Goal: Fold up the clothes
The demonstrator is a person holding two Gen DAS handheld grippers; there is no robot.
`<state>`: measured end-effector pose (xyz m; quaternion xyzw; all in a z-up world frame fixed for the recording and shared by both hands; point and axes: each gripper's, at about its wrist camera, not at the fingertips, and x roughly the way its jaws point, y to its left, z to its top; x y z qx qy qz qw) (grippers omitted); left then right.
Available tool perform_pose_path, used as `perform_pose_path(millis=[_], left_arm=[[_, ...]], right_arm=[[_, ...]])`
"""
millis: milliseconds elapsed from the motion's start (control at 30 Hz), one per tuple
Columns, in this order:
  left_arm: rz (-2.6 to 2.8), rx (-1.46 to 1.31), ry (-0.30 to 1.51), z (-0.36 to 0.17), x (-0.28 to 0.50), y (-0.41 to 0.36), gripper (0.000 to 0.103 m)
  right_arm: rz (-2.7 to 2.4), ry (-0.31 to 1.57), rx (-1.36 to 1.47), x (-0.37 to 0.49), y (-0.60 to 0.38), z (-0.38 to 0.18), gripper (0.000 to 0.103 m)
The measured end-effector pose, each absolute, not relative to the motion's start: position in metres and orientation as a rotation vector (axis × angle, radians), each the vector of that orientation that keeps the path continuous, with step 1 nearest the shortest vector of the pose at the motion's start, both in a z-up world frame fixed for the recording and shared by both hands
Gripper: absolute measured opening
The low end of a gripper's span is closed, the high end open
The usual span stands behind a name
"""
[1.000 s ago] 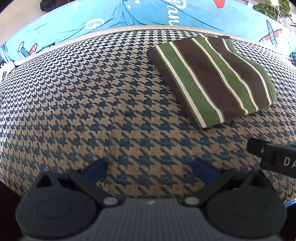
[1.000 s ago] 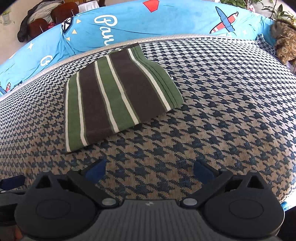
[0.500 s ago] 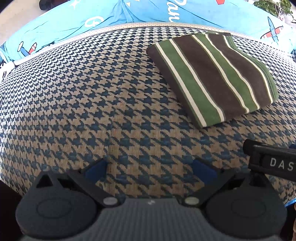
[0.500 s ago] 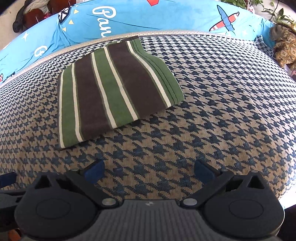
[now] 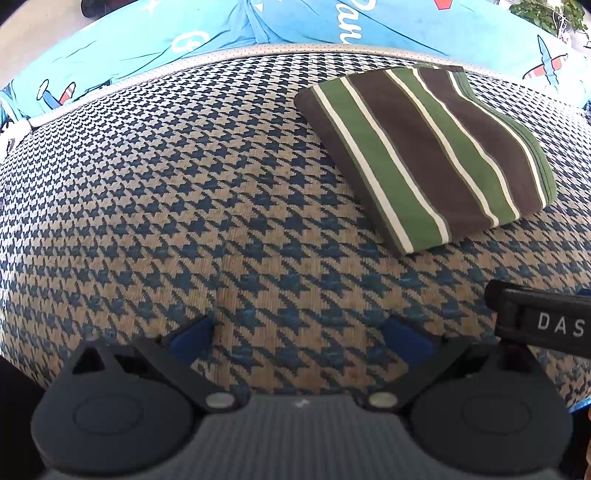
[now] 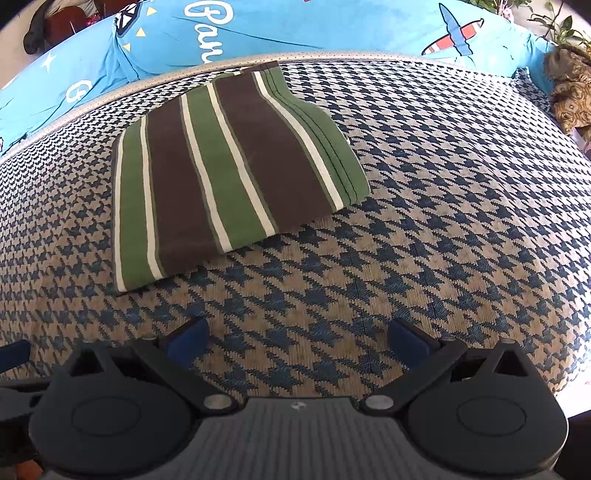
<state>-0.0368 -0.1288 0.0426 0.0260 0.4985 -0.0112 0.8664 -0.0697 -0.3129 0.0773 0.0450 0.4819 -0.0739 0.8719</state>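
Left fingers (image 5: 299,338): spread wide, holding nothing; the two blue pads sit low in the left wrist view, one at lower left and one at lower right, with bare patterned cloth between them.
Right fingers (image 6: 297,338): spread wide as well, holding nothing; blue pads low in the right wrist view, patterned cloth showing in the gap.
Other gripper seen from the left: a black bar (image 5: 543,319) with white letters "DAS" enters at the right edge of the left wrist view, just above the right finger's linkage.
Other gripper seen from the right: a blue tip (image 6: 14,350) pokes in at the left edge of the right wrist view.
Cover (image 5: 184,206): blue and tan houndstooth fabric fills the middle of both views and lies under both grippers.
Shirt (image 5: 428,155): folded into a flat rectangle, brown and green bands with thin white stripes; upper right of the left wrist view, upper left to centre of the right wrist view (image 6: 229,166). It lies on the cover, well apart from both pairs of fingers, its far corner near the cover's grey edge.
Trim (image 5: 236,53): pale grey band along the far rim of the cover.
Sheet (image 6: 332,29): bright blue with white lettering and plane prints, across the top of both views beyond the trim.
Plant (image 5: 550,14): green leaves in the top right corner of the left wrist view.
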Motion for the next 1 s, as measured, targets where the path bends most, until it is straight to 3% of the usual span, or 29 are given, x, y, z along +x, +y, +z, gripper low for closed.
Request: perform_pose_path(millis=[667,1000], left_arm=[[-0.001,0.044,1.012,0.033,-0.082,-0.137,0.103],[-0.005,0.05,1.026,0.042,-0.068,-0.136,0.103]], right_arm=[[-0.165,1.025,0.1,-0.078,-0.307,0.078,0.103],[-0.192,1.023,0.092,-0.063,-0.295,0.076,0.103]])
